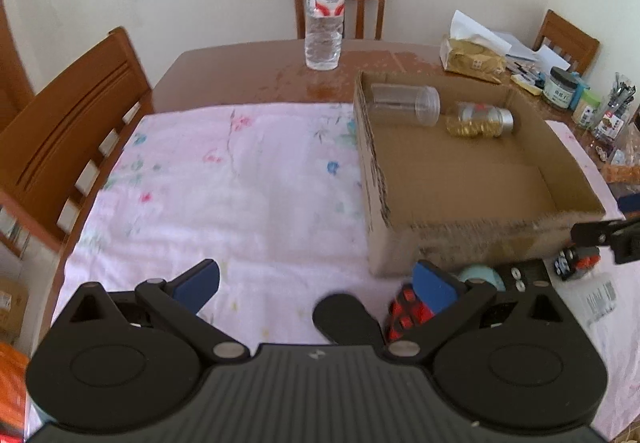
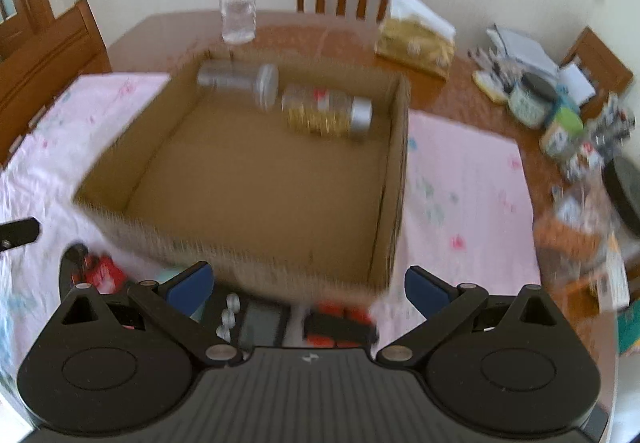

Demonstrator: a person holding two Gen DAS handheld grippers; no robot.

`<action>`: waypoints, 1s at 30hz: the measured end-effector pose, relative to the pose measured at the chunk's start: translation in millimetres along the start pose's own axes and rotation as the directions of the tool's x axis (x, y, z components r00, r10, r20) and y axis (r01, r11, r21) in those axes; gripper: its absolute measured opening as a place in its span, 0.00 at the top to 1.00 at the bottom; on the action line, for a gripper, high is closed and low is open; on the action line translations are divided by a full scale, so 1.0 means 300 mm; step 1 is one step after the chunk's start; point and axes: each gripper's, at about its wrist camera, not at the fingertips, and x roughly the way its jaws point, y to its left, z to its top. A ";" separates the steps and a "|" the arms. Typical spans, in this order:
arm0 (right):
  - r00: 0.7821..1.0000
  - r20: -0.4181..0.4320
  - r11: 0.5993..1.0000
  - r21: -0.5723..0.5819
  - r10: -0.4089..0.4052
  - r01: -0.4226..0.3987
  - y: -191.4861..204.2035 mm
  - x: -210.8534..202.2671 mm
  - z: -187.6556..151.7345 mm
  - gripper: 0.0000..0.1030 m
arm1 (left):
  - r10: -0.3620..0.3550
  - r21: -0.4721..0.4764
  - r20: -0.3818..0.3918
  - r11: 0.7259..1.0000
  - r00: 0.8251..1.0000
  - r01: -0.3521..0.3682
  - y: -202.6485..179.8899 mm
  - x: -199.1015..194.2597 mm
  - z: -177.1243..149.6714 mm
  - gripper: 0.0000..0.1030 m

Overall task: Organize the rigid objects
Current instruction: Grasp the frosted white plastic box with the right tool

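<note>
- Nearest, the left gripper (image 1: 316,283) hangs over the pink flowered cloth (image 1: 224,179) with its blue-padded jaws spread wide and nothing between them.
- Just by its right finger lie a red-and-black object (image 1: 404,313), a pale teal round thing (image 1: 480,277) and a black device with white buttons (image 1: 524,275), all close against the near wall of the cardboard box (image 1: 460,239).
- Likewise the right gripper (image 2: 308,285) is wide open and empty, low over the same near-side clutter: the black device (image 2: 260,323) and a red-and-black toy car (image 2: 340,325) sit between its fingers, near the palm.
- Beyond both grippers the box stands open on the cloth; at its far end a clear empty jar (image 1: 404,103) and a jar of gold pieces (image 1: 480,119) lie on their sides, close together.
- Farther off, a water bottle (image 1: 325,11) stands upright on the bare wooden table (image 1: 240,71), left of the box's far corner.
- To the far right sit a tissue pack (image 1: 472,59) and assorted jars, too blurred to name.
</note>
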 end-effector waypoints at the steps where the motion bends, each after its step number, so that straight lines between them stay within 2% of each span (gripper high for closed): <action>1: 1.000 -0.003 1.000 0.007 0.001 -0.001 -0.006 0.007 -0.016 0.00 | 0.010 -0.001 -0.003 1.000 1.000 -0.010 -0.012 -0.017 -0.017 0.01; 6: 1.000 -0.021 1.000 0.024 0.008 -0.007 -0.023 0.026 -0.094 0.00 | 0.043 0.006 0.001 0.999 0.999 -0.043 -0.056 -0.096 -0.090 0.01; 11: 0.999 0.003 0.998 0.026 0.053 -0.053 -0.035 -0.018 -0.162 0.00 | 0.065 -0.006 0.000 0.998 0.998 -0.065 -0.073 -0.155 -0.149 0.01; 16: 0.999 -0.021 0.999 -0.011 0.049 -0.049 -0.028 -0.036 -0.239 0.00 | 0.087 -0.009 0.003 0.996 0.996 -0.087 -0.083 -0.194 -0.193 0.01; 20: 0.995 -0.023 0.996 -0.004 0.092 -0.092 -0.015 -0.060 -0.308 0.00 | 0.091 -0.006 -0.014 0.996 0.996 -0.091 -0.071 -0.190 -0.213 0.01; 25: 0.995 -0.027 0.995 0.008 0.096 -0.096 0.042 -0.055 -0.358 0.00 | 0.036 0.012 -0.032 0.999 0.999 -0.036 -0.054 -0.147 -0.213 0.01; 30: 0.998 -0.058 1.000 0.008 0.030 -0.030 0.097 -0.004 -0.383 0.00 | -0.023 0.060 -0.082 0.998 0.996 0.028 -0.028 -0.051 -0.214 0.01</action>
